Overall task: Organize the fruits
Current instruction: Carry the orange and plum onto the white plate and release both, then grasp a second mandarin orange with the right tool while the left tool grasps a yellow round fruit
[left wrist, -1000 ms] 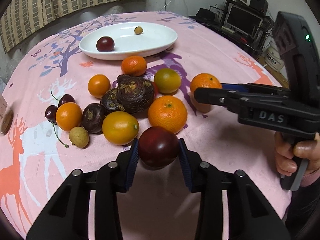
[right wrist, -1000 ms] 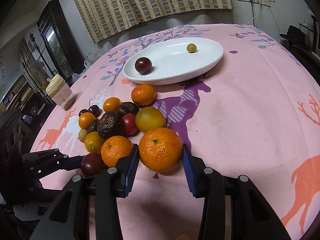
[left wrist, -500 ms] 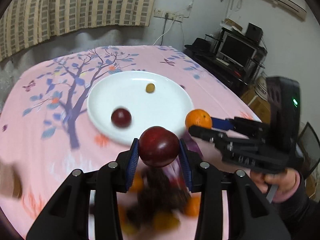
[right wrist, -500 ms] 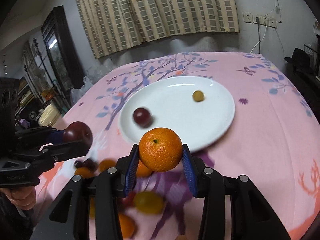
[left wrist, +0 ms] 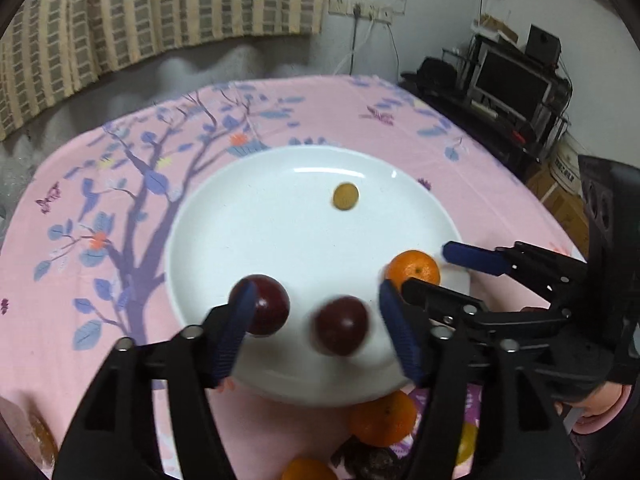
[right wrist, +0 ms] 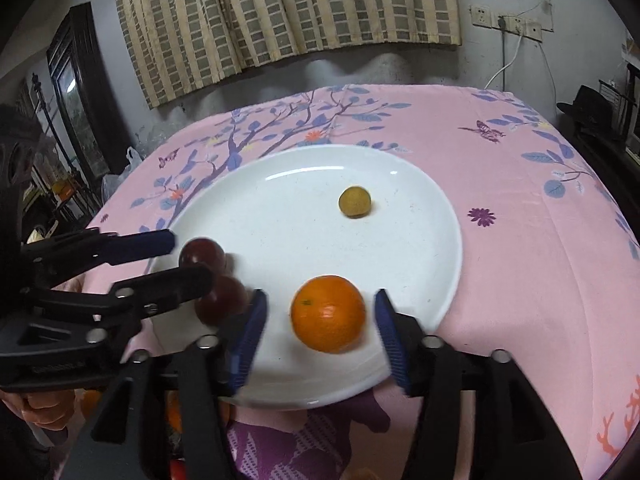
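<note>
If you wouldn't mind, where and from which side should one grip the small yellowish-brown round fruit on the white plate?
Grip the small yellowish-brown round fruit across its widest middle, coming from above: it sits alone on the white plate, clear all round.

plate (right wrist: 420, 184) far half open | small fruit (right wrist: 354, 201) only obstacle | near edge crowded

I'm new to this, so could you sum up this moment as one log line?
left gripper: just opened, plum released | right gripper: just opened, orange released | plate: two plums, orange, small yellow fruit
</note>
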`<state>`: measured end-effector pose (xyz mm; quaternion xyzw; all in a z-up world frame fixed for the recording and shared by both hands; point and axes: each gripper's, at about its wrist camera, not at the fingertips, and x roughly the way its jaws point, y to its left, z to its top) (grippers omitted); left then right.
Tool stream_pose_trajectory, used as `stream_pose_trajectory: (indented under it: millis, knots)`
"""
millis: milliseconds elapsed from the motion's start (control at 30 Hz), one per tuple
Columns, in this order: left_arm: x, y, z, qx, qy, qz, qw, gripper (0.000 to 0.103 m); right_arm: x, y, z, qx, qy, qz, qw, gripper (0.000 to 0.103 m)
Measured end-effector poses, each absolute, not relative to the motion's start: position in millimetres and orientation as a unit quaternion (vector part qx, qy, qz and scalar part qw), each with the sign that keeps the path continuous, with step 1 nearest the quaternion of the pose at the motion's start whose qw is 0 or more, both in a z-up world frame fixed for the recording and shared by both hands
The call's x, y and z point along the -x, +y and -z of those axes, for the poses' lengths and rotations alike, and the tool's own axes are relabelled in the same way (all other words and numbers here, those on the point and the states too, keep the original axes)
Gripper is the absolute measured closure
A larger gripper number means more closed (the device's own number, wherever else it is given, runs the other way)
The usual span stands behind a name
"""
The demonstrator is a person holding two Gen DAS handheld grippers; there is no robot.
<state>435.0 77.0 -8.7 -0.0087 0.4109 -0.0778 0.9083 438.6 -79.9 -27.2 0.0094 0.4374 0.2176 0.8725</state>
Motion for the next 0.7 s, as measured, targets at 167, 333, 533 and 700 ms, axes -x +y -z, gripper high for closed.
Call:
stream_pose_trajectory:
  millis: [167, 333, 533, 700]
  knots:
    - [-384, 106, -16, 0.023, 0.375, 0.039, 0.926, 0.013, -399, -84, -1, -0.018, 0.415, -0.242, 0.877, 0.029]
    - [-325, 134, -10, 0.037, 0.36, 0.01, 0.932, 0.011, -340, -84, -2, -0.023, 0.415, -0.281, 0.865, 0.027]
    - [-283, 156, 18, 0.074, 0.373, -0.014, 0.925, 0.009, -285, -73, 14, -0.017, 0.442, -0.299, 0.845, 0.027]
    - [-270, 166, 29, 0.099, 0.389, -0.019, 0.916, 0.009, -269, -59, 22, 0.018, 0.452, -0.308, 0.837, 0.027]
